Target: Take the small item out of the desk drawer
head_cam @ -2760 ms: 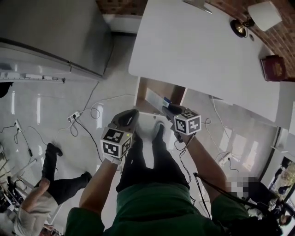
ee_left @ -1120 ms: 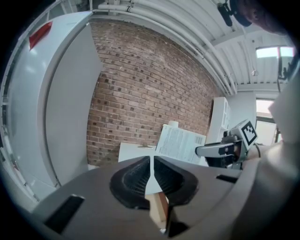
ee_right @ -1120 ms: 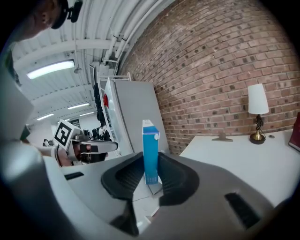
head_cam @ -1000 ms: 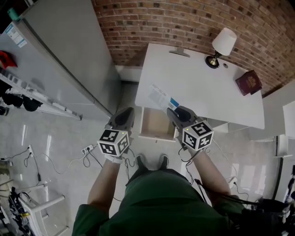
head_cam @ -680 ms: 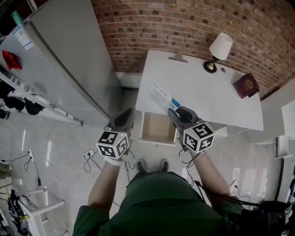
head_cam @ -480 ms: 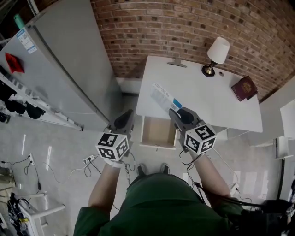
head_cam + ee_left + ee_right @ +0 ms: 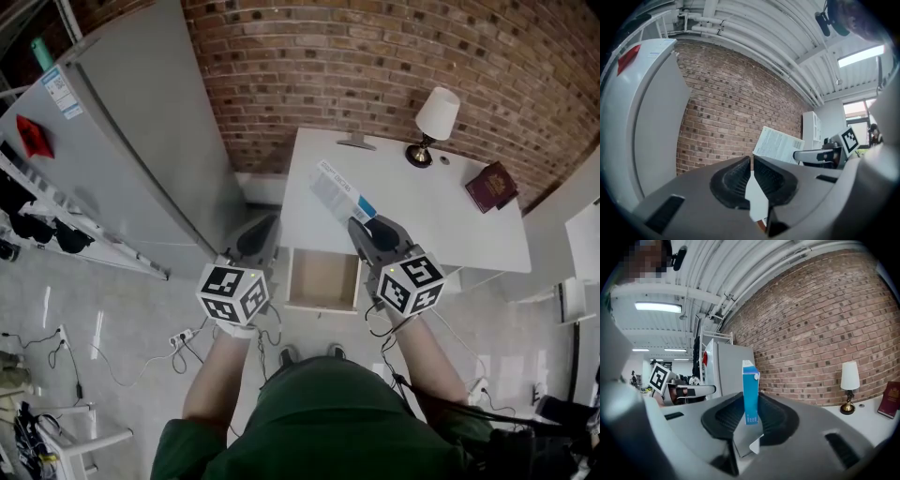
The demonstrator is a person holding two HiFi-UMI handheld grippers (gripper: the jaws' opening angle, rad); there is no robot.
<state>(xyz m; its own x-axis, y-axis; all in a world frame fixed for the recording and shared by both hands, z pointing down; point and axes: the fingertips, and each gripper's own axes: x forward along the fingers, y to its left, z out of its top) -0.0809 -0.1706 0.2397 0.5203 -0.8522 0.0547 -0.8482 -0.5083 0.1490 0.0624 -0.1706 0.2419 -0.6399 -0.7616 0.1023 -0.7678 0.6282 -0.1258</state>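
A flat white-and-blue box (image 7: 341, 199) stands up out of my right gripper (image 7: 367, 229), held over the near edge of the white desk (image 7: 441, 217). In the right gripper view its blue edge (image 7: 751, 392) is clamped between the two dark pads. Below it the desk drawer (image 7: 323, 279) is pulled out, and its wooden bottom shows bare. My left gripper (image 7: 255, 238) hovers left of the drawer; in its own view the jaws (image 7: 752, 174) are shut with nothing between them. From there the box (image 7: 778, 146) and the right gripper (image 7: 824, 155) show to the right.
On the desk stand a lamp (image 7: 433, 120) at the back and a dark red book (image 7: 490, 186) at the right. A tall grey fridge (image 7: 141, 141) stands left of the desk, and a brick wall (image 7: 375, 56) runs behind it. Cables lie on the floor (image 7: 112, 328).
The right gripper has carried the box up and away from the drawer, to over the desk top. The left gripper stays beside the drawer. The head camera has tilted up a little.
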